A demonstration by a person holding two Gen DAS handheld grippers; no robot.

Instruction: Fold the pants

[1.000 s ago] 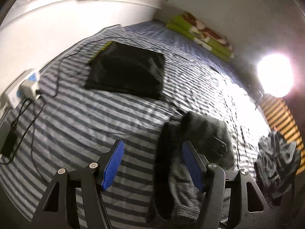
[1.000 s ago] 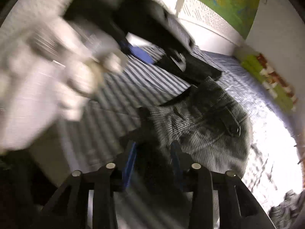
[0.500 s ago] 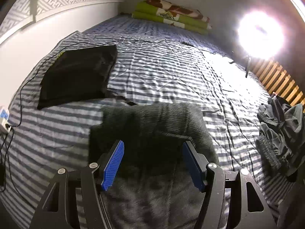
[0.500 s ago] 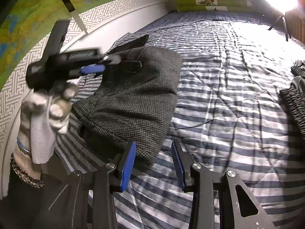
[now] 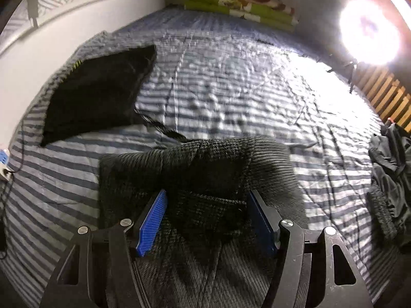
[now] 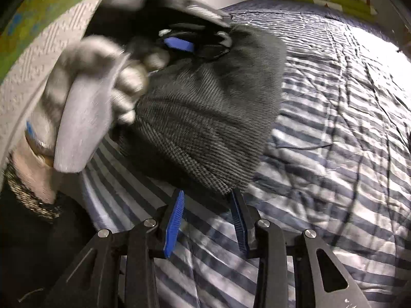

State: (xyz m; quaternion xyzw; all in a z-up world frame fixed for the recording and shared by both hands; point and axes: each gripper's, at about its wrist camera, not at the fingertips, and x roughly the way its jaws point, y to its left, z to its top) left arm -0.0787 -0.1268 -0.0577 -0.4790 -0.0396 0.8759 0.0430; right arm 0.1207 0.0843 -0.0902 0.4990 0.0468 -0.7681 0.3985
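Grey woven pants [image 5: 200, 169] lie folded on the striped bedcover [image 5: 231, 89]. My left gripper [image 5: 205, 205] is open, its blue pads [image 5: 154, 218] wide apart on either side of the pants' near fold. In the right wrist view the same pants [image 6: 205, 118] spread out ahead. My right gripper [image 6: 208, 205] is open at their near edge, with the cloth touching its right fingertip. A gloved hand [image 6: 84, 89] holds the blurred left gripper [image 6: 185, 41] over the far end of the pants.
A black folded garment [image 5: 97, 95] lies at the back left near the wall. A heap of dark clothes [image 5: 390, 169] sits at the right edge. Green patterned bedding [image 5: 239, 5] is stacked at the head. A bright lamp [image 5: 370, 33] glares at upper right. A power strip [image 5: 5, 159] is far left.
My left gripper has come down closer over the pants. The gloved hand swung in over them in the right wrist view. The near pants edge now reaches the right gripper's fingertips.
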